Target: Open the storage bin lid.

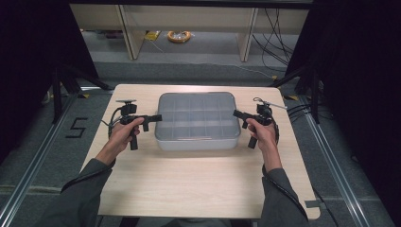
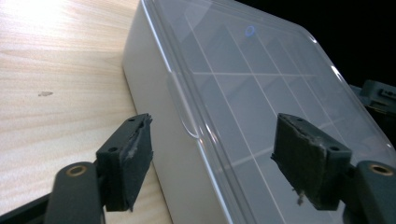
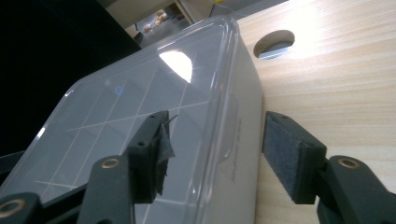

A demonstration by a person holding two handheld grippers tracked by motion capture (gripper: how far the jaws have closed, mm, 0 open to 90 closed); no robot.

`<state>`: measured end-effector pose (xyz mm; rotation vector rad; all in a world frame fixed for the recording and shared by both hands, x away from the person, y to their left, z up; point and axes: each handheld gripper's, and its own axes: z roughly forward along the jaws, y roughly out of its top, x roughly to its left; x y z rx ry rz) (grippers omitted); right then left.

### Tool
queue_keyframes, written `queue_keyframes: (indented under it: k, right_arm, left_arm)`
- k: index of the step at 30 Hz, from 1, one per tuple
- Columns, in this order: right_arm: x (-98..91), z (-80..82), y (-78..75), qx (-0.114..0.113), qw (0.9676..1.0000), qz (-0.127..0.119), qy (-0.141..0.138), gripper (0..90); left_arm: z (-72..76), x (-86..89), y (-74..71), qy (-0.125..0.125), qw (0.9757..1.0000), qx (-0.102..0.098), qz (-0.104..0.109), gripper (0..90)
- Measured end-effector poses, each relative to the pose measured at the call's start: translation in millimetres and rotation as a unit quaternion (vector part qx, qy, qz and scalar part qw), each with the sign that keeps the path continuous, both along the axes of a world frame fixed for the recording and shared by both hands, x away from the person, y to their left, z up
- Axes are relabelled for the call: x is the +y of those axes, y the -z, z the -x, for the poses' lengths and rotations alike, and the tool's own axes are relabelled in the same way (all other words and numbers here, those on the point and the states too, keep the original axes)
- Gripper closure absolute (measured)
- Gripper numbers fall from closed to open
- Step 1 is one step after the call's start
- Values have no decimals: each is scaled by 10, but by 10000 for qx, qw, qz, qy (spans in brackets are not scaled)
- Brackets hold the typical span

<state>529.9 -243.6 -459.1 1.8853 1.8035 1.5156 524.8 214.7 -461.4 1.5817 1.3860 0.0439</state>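
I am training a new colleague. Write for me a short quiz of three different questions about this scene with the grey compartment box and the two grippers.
1. True or false: the clear lid lies closed on the grey box.
2. Which part of the box does each gripper straddle? A) the near long side B) a short end, at the lid's edge C) the middle of the lid
3. Fill in: the box stands on a ____ table.

Key:
1. True.
2. B: the left gripper is at the left end, the right gripper at the right end; in both gripper views a gap remains between pads and box.
3. wooden
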Motion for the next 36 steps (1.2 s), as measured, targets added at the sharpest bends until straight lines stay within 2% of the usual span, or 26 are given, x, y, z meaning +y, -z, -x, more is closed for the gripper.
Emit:
queue_keyframes:
  k: [2,3,4,8,9,10,12,13,14,15,16,19,20,21,23,24,25,26,27,29,30,31,32,34,35,36]
  right_arm:
    - [-7,-48,33,-227,9994,228,-129,469]
    - [50,-28,1,66,10000,-10,-26,476]
    - [25,-71,36,-214,9994,243,-128,487]
    - [101,-72,27,181,9998,-102,-14,536]
    - [101,-72,27,181,9998,-102,-14,536]
    - [87,-101,72,-32,9999,56,-83,561]
    - [117,-83,57,159,9998,-131,0,566]
    - [122,-79,52,162,9998,-116,55,577]
    - [109,-90,71,-34,10000,-20,40,584]
    - [105,-83,70,-43,10000,8,60,588]
    - [125,-61,54,136,9997,-161,135,591]
    - [99,-41,66,86,9998,-138,119,606]
    - [122,-35,61,140,9994,-216,234,607]
    - [118,-36,74,-30,9997,-130,206,606]
    - [135,-26,72,-1,9996,-115,274,605]
    - [141,2,54,49,9992,-246,322,612]
    - [128,-11,62,-95,9994,-136,305,614]
    - [137,4,39,-86,9992,-167,344,615]
    - [138,10,24,-203,9992,-86,326,614]
    - [147,24,3,-153,9993,-77,338,614]
    - [104,4,30,-590,9978,163,271,640]
    - [129,49,-13,-322,9985,-97,440,652]
    - [125,77,-40,-255,9983,-260,463,658]
    - [114,99,-73,-442,9977,-261,431,667]
    - [122,117,-102,-378,9979,-285,446,669]
    - [114,126,-118,-466,9978,-216,413,671]
  left_arm:
    - [-35,-24,7,-45,10000,15,29,301]
    - [-53,-32,9,-34,10000,10,22,308]
    - [-69,-24,12,38,10000,17,-21,319]
    - [-120,-69,35,-8,9999,119,47,365]
    - [-120,-69,35,-8,9999,119,47,385]
    - [-132,-75,44,54,9998,121,120,407]
    - [-128,-82,44,88,9999,94,95,441]
    - [-124,-80,43,142,9999,89,2,445]
    - [-121,-84,40,139,9999,92,-43,455]
    - [-119,-87,38,121,9999,86,-57,461]
    - [-117,-88,38,108,9999,74,-54,465]
    - [-106,-107,31,14,10000,44,-56,497]
    - [-103,-108,25,21,9999,38,-99,507]
    - [-97,-111,15,32,9999,24,-133,513]
    - [-92,-113,8,27,9999,-19,-136,520]
    - [-79,-102,-10,-24,10000,-68,-58,533]
    - [-72,-89,-26,16,9999,-101,-61,539]
    - [-65,-91,-46,13,9999,-133,-54,540]
    - [-54,-83,-66,62,9998,-163,-127,541]
    - [-41,-92,-87,-7,9998,-193,-68,548]
    - [0,-48,-143,81,9996,-258,-31,556]
    - [20,-59,-177,1,9994,-323,130,560]
    - [42,-44,-211,20,9993,-353,145,566]
    - [78,-36,-277,-13,9989,-422,222,568]
    - [98,-33,-307,-27,9986,-474,245,569]
    - [115,-29,-336,-11,9984,-511,255,573]
